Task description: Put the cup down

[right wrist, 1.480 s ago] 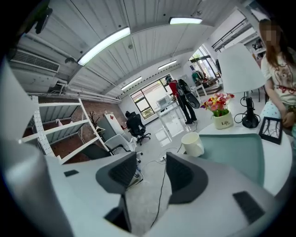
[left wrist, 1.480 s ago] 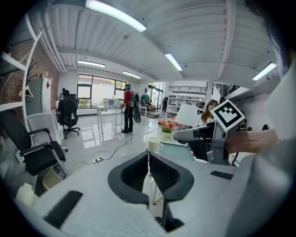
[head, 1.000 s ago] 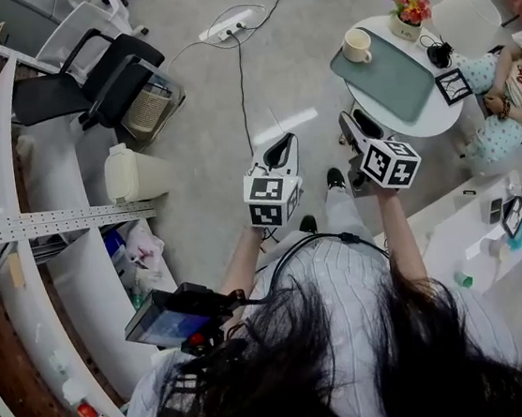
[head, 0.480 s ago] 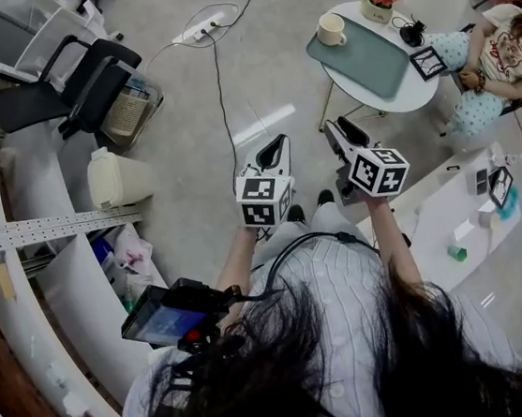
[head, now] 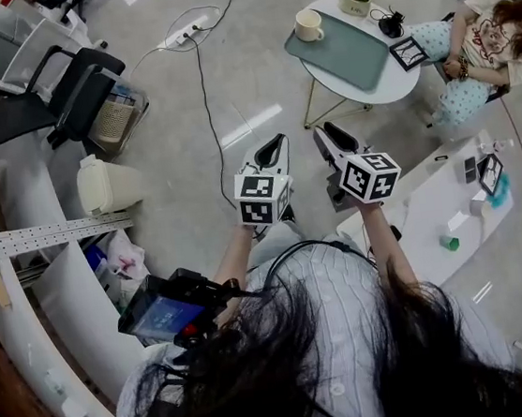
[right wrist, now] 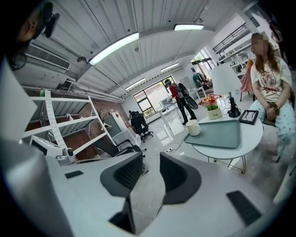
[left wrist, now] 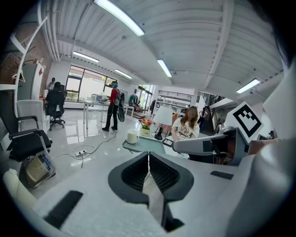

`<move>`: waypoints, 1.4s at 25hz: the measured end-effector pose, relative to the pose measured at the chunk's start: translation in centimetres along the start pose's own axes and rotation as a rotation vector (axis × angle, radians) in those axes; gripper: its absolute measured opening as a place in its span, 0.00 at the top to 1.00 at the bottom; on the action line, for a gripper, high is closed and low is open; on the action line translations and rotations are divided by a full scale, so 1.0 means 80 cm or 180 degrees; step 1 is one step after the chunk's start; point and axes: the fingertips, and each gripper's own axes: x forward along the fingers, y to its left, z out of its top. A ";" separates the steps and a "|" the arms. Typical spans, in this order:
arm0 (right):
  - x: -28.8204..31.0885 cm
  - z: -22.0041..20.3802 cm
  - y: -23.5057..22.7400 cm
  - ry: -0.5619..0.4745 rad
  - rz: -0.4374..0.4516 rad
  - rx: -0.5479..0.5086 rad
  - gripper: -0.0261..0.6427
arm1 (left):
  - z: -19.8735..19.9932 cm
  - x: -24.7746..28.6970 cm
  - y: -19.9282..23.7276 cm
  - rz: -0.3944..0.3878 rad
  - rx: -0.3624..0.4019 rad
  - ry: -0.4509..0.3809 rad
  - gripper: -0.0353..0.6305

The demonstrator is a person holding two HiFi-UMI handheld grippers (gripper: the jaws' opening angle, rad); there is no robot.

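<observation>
Head view: both claws are up over the floor, left gripper (head: pixel 277 142) beside right gripper (head: pixel 329 132). The cup (head: pixel 308 25) sits on the round table (head: pixel 396 92) at the corner of the mat (head: pixel 344 53), well apart from both.

Left gripper view: jaws pressed together, nothing in them.

Right gripper view: jaws a bit apart, they've just been closing, nothing between them.
</observation>
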 end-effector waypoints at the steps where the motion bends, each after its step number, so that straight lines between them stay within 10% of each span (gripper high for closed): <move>1: -0.005 0.000 0.000 -0.0004 0.0011 0.0000 0.76 | 0.001 0.000 -0.006 -0.0003 0.0006 -0.0005 0.92; 35: -0.237 -0.094 0.013 0.0097 0.0557 -0.0109 0.83 | -0.090 -0.123 -0.218 0.0418 0.0027 -0.0089 0.92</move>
